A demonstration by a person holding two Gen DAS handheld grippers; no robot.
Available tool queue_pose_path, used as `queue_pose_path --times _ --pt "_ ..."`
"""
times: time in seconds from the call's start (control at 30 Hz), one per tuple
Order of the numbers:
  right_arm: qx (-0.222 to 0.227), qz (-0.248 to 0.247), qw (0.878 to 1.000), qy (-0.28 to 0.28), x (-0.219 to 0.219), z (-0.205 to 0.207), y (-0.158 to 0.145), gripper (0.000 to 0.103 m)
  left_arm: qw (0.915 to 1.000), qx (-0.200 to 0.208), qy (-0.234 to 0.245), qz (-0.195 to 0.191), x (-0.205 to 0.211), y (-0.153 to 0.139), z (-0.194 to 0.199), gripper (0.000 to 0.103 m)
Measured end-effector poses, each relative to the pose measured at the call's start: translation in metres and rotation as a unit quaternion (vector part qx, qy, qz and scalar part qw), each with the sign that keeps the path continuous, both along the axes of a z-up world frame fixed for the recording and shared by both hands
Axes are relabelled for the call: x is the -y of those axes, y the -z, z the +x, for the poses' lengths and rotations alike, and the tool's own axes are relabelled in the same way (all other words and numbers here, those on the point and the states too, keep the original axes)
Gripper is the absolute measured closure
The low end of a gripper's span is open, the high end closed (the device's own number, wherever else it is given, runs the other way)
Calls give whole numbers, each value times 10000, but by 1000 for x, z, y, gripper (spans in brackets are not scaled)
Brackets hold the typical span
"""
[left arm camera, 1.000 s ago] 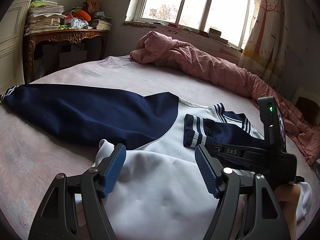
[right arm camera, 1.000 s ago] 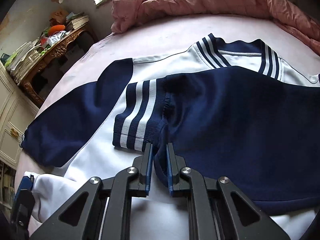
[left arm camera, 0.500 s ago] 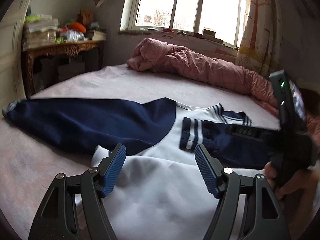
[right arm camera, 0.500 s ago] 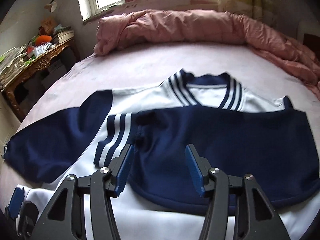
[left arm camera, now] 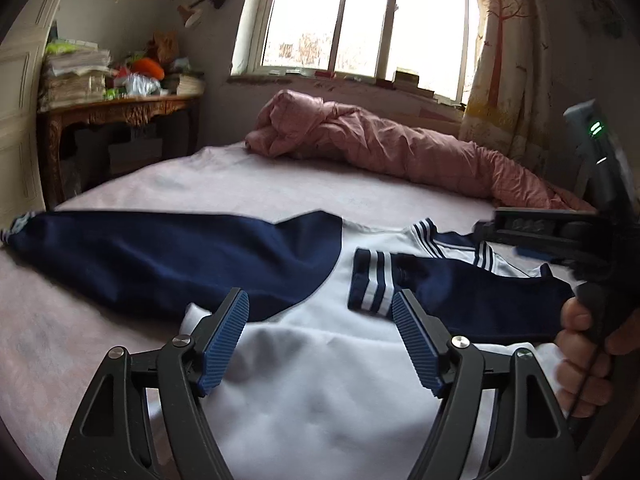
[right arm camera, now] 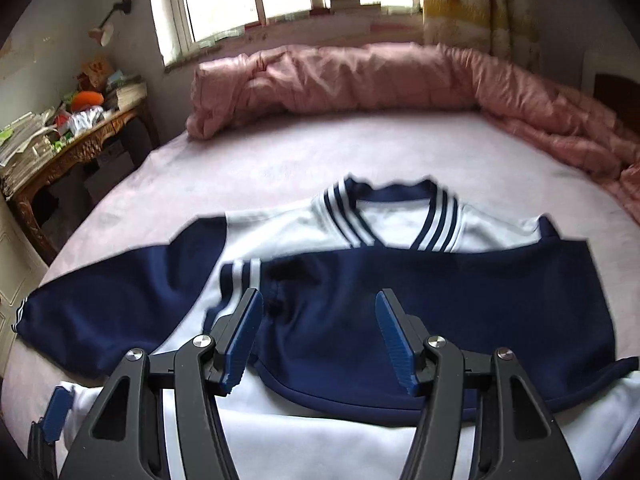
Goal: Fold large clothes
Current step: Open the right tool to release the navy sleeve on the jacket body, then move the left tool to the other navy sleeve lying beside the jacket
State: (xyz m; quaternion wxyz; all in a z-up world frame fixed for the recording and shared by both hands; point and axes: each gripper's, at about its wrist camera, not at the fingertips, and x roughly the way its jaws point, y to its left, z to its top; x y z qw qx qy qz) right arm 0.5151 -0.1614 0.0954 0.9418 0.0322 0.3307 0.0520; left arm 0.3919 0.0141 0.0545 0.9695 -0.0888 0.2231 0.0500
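Note:
A white and navy jacket lies flat on the pink bed; it also shows in the right wrist view. Its right sleeve is folded across the chest, striped cuff toward the left. Its left sleeve stretches out to the left. My left gripper is open and empty above the white body. My right gripper is open and empty, raised above the folded sleeve. The right gripper's body shows at the right edge of the left wrist view.
A rolled pink quilt lies along the far and right sides of the bed. A cluttered wooden table stands at the left by the wall. A window is behind. The pink bed sheet lies beyond the collar.
My right gripper let go of the folded sleeve, opened and lifted back. The sleeve stays across the chest. My left gripper stayed open and rose slightly.

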Motion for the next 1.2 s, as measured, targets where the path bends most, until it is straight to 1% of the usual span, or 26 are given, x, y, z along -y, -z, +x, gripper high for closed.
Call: queue_pose_path --times 0.03,0.07,0.13,0.17,0.27,0.33,0.4,0.43,0.47,0.53,0.57,0.6,0.67,0.77,0.87,0.93,0.97,1.0,1.03,1.1,1.13,1.2 --pt "141 -71 9999 33 0 -8 -7 42 10000 56 9 -38 -1 -1 -1 28" --pt "224 -122 9996 100 1 -17 -12 42 9997 93 110 -200 -4 0 0 28" --pt "212 -121 9996 163 5 -29 -20 42 9983 -57 216 -530 -12 3 6 28" --pt "166 -63 9997 143 9 -37 -23 42 9978 -90 230 -615 -15 4 7 28" --pt "28 85 9999 -110 22 -69 -34 37 9987 8 181 -486 -18 -1 2 28" --pt "47 -63 9998 -168 31 -93 -40 37 9977 156 358 -552 -19 -7 -7 28" --pt "313 -264 9991 -75 38 -120 -47 37 9949 264 636 -738 -21 -8 -15 25" --pt "556 -383 9977 -43 42 -136 -53 37 9936 260 744 -805 -22 -7 -19 25" --pt "761 -500 9958 -78 43 -149 -57 37 9939 234 751 -769 -21 -5 -22 25" --pt "1295 -690 9890 -195 45 -179 -69 37 9962 112 705 -506 -17 -4 -24 25" --pt "1581 -591 9852 -301 50 -196 -73 37 9966 -40 762 -317 -14 -5 -22 25" --pt "1704 -448 9837 -367 55 -205 -75 35 9964 -139 817 -186 -13 -8 -21 25" --pt "1721 -135 9841 -424 65 -216 -72 30 9966 -193 801 -60 -21 -17 -24 25" --pt "1604 57 9866 -284 78 -213 -53 30 9954 -354 834 -298 -48 -24 -23 24" --pt "1424 -65 9898 82 89 -192 -16 30 9939 -639 805 -400 -83 -16 -20 24" --pt "1128 -148 9931 276 95 -173 12 30 9936 -850 665 -326 -109 -7 -18 24" --pt "821 -205 9960 295 99 -164 27 30 9939 -931 536 -241 -123 -1 -18 24" --pt "653 -271 9970 299 100 -159 34 30 9941 -974 430 -199 -137 4 -17 24" --pt "572 -398 9969 367 101 -155 38 30 9941 -1020 303 -196 -155 10 -16 24" --pt "660 -594 9945 548 104 -153 39 30 9937 -1080 67 -288 -185 20 -14 24" --pt "671 -596 9942 589 107 -151 40 30 9926 -1149 -99 -372 -202 26 -13 24" --pt "628 -475 9953 559 109 -149 42 30 9905 -1272 -216 -479 -225 34 -12 24"
